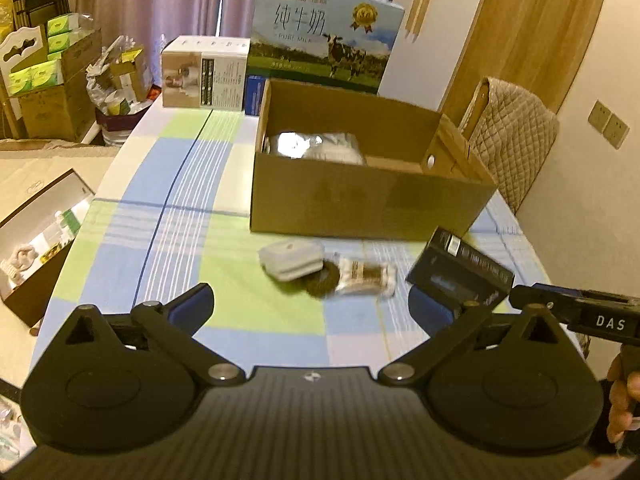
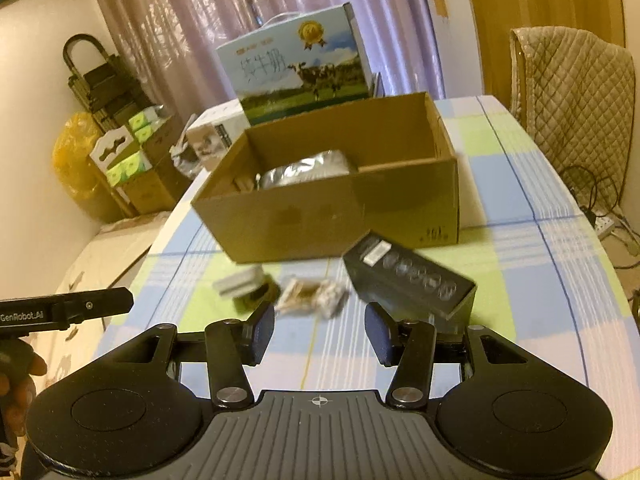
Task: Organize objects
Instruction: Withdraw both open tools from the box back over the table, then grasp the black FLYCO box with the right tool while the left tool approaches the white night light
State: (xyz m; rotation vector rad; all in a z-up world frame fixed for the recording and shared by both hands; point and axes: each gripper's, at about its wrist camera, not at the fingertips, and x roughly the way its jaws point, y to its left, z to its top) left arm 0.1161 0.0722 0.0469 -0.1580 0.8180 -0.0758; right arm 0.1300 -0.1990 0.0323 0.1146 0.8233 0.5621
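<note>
One open cardboard box [image 1: 360, 200] is seen at the far middle of the checked tablecloth [image 1: 180, 240], with one silver foil bag [image 1: 320, 146] lying inside toward its left. Three loose items are counted on the cloth just near of the box: one white clamshell case [image 1: 290, 260] at left, one clear packet of brown and white contents [image 1: 366, 276] touching its right side, and one black carton [image 1: 460, 272] well to the right, lying tilted. Behind the box one milk carton with a cow print [image 1: 324, 36] and one white product box [image 1: 204, 80] are noted. The left gripper [image 1: 312, 304] is held low over the near cloth, jaws spread wide, nothing between them. The right gripper [image 2: 320, 332] is likewise parted, empty; its right finger [image 2: 378, 334] sits just beside the black carton's near corner, and contact cannot be told. Part of a hand [image 1: 622, 404] is seen gripping the right handle at the frame's near right edge.
</note>
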